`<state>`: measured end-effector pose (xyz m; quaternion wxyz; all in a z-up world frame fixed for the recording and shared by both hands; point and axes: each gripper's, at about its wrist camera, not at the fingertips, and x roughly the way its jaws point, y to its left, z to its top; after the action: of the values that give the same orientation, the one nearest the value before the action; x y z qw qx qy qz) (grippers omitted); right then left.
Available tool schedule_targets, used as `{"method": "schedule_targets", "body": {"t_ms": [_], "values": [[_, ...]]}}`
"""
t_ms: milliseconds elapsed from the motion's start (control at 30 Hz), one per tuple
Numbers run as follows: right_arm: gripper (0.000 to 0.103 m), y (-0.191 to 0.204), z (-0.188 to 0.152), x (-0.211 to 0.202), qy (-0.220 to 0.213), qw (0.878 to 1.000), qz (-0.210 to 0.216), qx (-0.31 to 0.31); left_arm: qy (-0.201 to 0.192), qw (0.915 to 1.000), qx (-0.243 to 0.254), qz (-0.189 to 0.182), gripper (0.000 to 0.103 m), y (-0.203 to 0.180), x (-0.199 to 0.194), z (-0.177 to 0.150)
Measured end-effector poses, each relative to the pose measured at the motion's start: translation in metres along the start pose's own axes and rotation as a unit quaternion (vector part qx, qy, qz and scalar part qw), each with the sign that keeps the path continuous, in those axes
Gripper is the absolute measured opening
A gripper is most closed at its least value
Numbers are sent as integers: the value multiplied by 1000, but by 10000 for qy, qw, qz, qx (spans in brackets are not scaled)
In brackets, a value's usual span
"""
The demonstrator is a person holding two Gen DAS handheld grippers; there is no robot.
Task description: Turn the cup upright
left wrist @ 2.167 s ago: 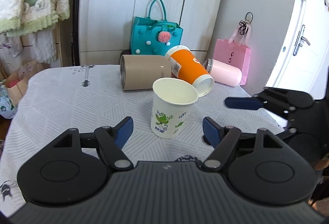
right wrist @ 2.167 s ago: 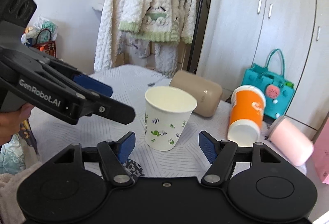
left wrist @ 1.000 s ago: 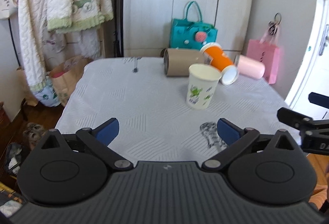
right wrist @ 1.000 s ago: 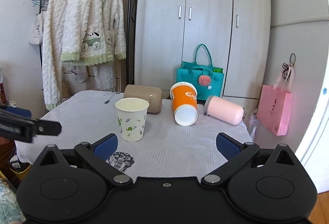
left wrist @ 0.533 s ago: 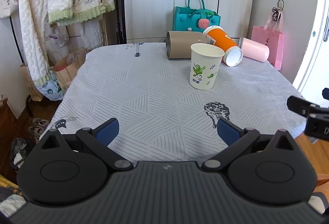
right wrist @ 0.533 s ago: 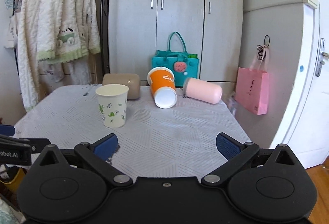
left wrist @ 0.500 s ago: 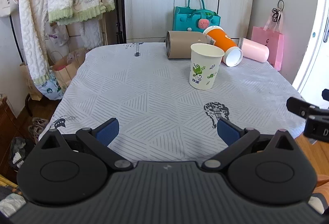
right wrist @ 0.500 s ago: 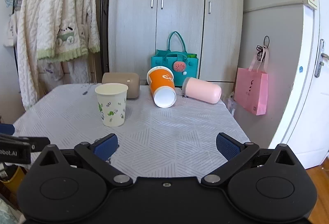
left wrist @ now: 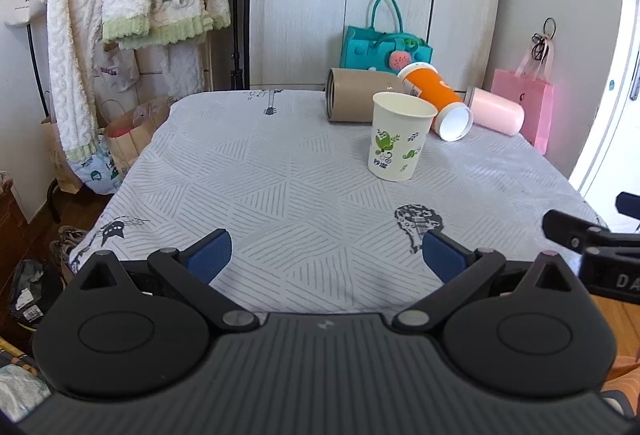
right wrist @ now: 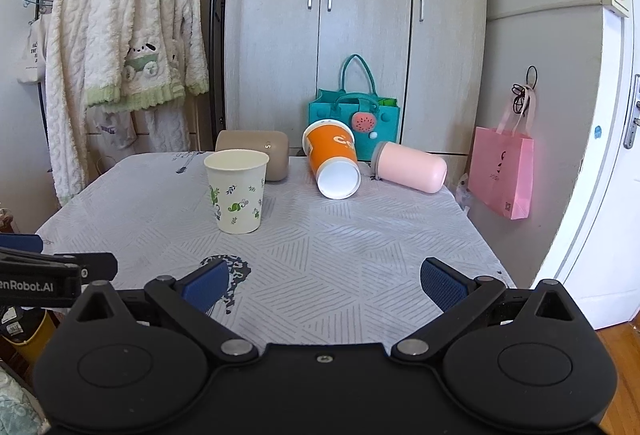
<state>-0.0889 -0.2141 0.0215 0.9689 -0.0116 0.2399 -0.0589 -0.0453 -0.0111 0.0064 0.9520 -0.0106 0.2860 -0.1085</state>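
A patterned table (left wrist: 280,171) holds a white leaf-print paper cup (left wrist: 400,137) standing upright toward its far right, with three cups lying on their sides just behind it. The left gripper (left wrist: 326,255) and right gripper (right wrist: 324,281) hover at the near edge, both spread wide and empty. This flip looks finished; a next move would mean reaching for a tipped cup.

— What do the tools look like?

— The left hand-held gripper (left wrist: 324,255) is matt black plastic, with a ribbed grey-black body, two round discs and silver pivot screws on angled linkage arms.

— And its fingers?

— The fingers (left wrist: 209,254) carry blue textured pads.

— The other one?

— The right hand-held gripper (right wrist: 324,281) has the same build with a smooth body. White lettering, partly cut off, reads "enRobot.AI" on the left one's side seen from the right wrist view.
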Motion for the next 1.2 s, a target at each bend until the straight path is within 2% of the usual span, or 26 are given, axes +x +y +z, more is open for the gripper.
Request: {"method": "schedule_targets", "body": {"t_ms": [367, 567, 1200], "values": [[103, -2, -1, 7, 24, 9999, -6, 110, -74, 9998, 152, 140, 103, 0, 2, 1], [103, -7, -1, 7, 12, 9998, -102, 177, -84, 9998, 183, 72, 103, -1, 2, 8], [103, -10, -1, 4, -55, 9995, -214, 210, 28, 9997, 155, 165, 103, 1, 3, 8]]}}
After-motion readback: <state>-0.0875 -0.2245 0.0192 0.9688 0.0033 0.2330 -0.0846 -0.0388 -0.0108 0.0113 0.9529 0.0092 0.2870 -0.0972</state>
